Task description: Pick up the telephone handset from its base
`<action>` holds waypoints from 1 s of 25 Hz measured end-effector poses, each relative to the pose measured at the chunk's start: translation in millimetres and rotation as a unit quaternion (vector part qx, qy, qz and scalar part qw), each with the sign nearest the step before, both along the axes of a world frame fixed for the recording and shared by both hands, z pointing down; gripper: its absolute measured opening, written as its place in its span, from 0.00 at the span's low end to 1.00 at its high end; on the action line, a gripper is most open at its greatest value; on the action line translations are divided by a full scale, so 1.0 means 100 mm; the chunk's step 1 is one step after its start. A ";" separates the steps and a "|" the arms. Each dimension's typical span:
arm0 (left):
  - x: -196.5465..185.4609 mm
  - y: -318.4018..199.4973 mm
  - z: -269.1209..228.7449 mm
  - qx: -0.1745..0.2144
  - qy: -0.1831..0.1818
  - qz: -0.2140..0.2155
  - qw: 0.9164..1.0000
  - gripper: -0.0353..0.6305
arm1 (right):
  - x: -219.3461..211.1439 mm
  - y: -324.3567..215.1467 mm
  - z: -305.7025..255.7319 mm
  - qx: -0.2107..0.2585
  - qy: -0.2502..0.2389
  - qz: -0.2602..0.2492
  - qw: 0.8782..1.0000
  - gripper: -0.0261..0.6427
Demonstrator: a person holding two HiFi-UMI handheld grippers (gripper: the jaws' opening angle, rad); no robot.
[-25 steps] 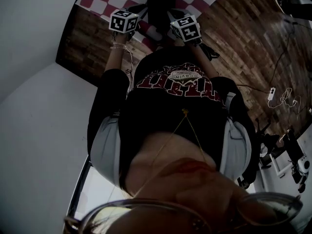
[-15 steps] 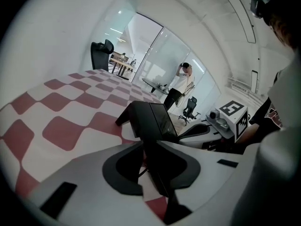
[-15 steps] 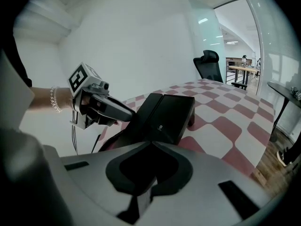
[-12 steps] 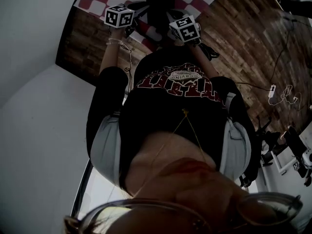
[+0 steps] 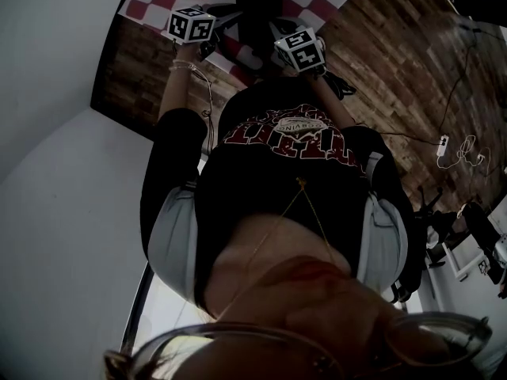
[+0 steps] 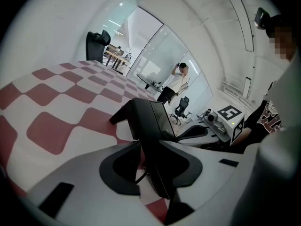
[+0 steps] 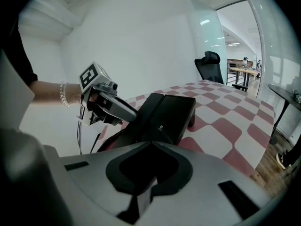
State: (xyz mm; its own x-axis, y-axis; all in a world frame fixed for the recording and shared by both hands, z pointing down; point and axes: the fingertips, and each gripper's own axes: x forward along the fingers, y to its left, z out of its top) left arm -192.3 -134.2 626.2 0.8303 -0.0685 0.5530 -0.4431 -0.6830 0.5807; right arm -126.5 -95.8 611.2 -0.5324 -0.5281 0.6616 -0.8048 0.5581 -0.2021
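Slim black handset (image 6: 155, 173) is clamped in the left gripper (image 6: 151, 145), beside its base (image 7: 171, 112). The right gripper (image 7: 150, 144) has its jaws together, empty. Only its view shows the coiled cord (image 7: 112, 139).

Handset (image 6: 153, 173) (on its base (image 6: 162, 121)) sits between left gripper's (image 6: 150, 147) fingers (image 6: 84, 175).

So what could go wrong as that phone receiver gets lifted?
The left gripper seems to pinch the handset near one end, so it could tip or slip out. The cord may drag the base along, since the right gripper is shut and not holding it down.
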 end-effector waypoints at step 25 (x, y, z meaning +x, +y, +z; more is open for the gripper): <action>0.09 0.01 -0.02 -0.002 0.019 -0.080 0.997 0.22 | 0.02 -0.02 0.03 0.005 -0.003 0.000 1.000 0.06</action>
